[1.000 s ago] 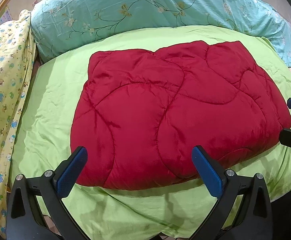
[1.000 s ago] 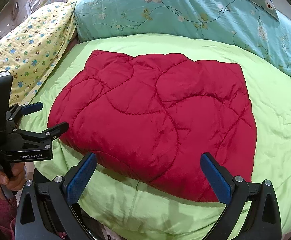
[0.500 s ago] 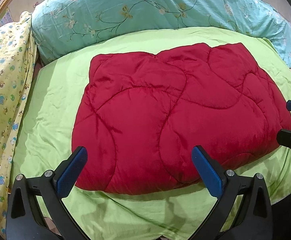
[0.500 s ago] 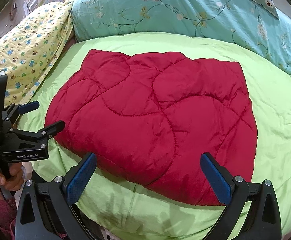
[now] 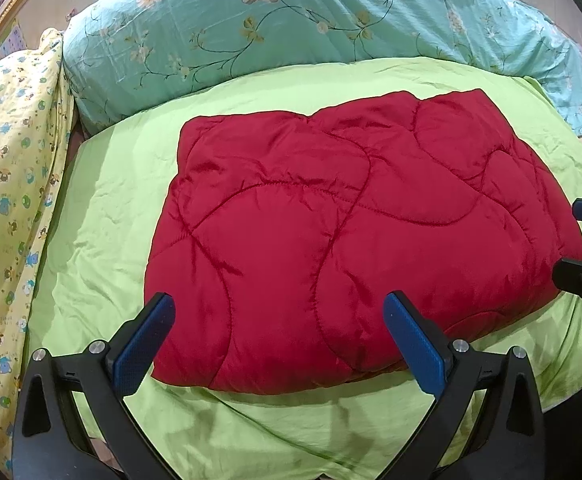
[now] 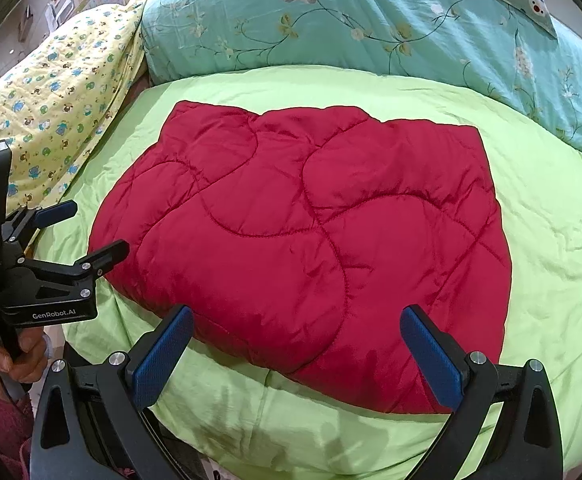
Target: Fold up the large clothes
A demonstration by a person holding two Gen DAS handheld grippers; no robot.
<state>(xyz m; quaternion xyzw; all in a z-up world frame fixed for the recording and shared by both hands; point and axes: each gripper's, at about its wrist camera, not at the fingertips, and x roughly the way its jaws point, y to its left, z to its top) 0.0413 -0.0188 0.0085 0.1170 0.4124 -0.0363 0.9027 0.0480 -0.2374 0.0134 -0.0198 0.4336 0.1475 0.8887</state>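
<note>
Both grippers hover with jaws spread wide, holding nothing. The left gripper [image 5: 277, 340] and the right gripper [image 6: 297, 350] sit at the near edge of a folded red quilted garment [image 5: 343, 248] — puffy, glossy, stitched in curves. It lies just ahead, long axis left to right, on a lime-green sheet [image 5: 103, 216]. Beyond lies a teal floral pillow [image 5: 291, 20].
</note>
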